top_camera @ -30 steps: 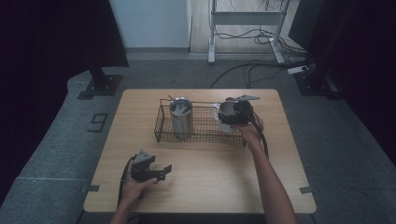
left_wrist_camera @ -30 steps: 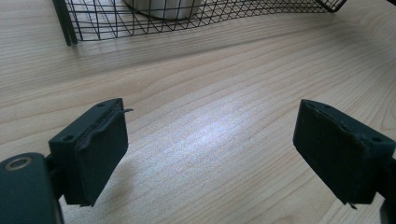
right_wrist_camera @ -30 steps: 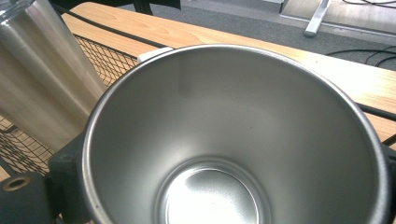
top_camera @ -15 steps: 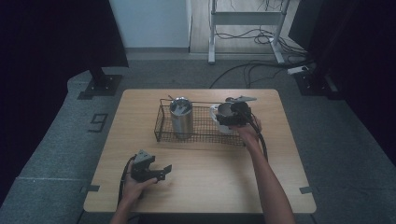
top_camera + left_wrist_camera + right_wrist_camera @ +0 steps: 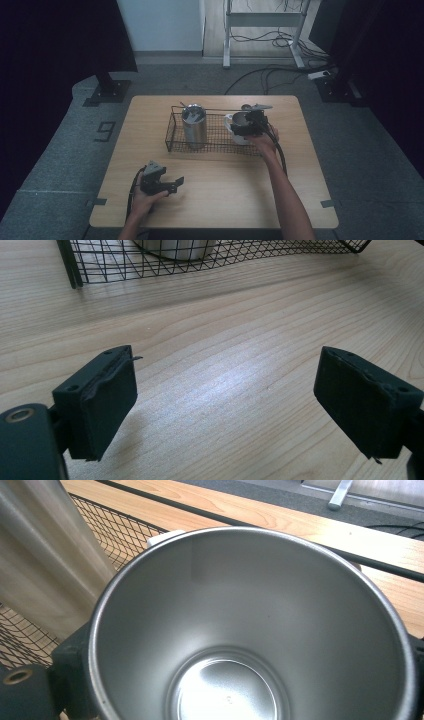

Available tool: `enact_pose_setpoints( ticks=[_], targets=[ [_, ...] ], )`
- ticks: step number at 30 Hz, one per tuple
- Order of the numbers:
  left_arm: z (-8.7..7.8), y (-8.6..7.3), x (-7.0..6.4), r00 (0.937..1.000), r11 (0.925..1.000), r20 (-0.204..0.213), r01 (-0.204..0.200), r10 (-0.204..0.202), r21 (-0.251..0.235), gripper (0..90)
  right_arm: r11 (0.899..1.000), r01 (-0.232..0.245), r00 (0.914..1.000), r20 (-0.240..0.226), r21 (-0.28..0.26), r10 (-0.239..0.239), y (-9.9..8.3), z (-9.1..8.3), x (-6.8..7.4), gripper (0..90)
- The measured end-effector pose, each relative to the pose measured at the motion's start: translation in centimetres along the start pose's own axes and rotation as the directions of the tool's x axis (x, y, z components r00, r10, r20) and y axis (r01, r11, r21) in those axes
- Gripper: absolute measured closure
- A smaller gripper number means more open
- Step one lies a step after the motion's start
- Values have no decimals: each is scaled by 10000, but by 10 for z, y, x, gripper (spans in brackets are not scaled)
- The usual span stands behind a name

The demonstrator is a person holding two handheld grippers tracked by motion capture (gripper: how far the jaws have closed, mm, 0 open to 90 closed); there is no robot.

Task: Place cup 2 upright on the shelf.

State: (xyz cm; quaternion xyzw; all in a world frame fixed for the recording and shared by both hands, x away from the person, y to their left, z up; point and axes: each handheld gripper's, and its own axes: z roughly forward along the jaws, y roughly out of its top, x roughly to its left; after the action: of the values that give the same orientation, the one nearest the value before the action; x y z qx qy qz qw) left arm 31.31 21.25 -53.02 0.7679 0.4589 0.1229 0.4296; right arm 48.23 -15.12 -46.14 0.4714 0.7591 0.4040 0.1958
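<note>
Left of and nearer than the basket (image 5: 215, 131), the left claw (image 5: 172, 184) rests low on bare tabletop (image 5: 225, 190), jaws wide apart, empty. A steel tumbler (image 5: 194, 125) stands upright in the basket's left half. At the basket's right end the right claw (image 5: 246, 129), forearm stretched forward, grips the mug (image 5: 250, 630).

Bare worktop (image 5: 225, 385) lies open between and ahead of the left claw (image 5: 225, 400), up to the wire basket (image 5: 200, 265), whose mesh wall bars the way beyond.

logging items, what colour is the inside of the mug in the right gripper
Plain silvery steel; the mug interior shows best in the right gripper view.
</note>
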Motion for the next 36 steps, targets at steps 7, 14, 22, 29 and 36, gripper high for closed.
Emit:
enact_pose_setpoints(
  ticks=[7, 14, 22, 29, 36],
  targets=[
    [0, 0, 0, 10000, 10000, 5, 4, -4, 6, 105, 9998, 45, 10000, 44, 181, -46, -2, 3, 0, 66],
    [0, 0, 0, 10000, 10000, -1, 5, -5, -11, 105, 9993, 118, 9999, 57, 365, -120, -5, 8, 2, 66],
    [-1, 0, 0, 10000, 10000, 7, -24, 24, -8, 105, 9983, 113, 9999, 90, 577, -119, -7, 11, 2, 66],
    [-1, 0, 0, 10000, 10000, 8, -5, 5, -28, 105, 9978, 123, 9998, 167, 647, -134, -11, 14, 2, 66],
    [0, 0, 0, 10000, 10000, 4, 0, 0, -29, 105, 9964, 40, 9997, 246, 843, -61, -18, 18, -1, 66]
  ],
)
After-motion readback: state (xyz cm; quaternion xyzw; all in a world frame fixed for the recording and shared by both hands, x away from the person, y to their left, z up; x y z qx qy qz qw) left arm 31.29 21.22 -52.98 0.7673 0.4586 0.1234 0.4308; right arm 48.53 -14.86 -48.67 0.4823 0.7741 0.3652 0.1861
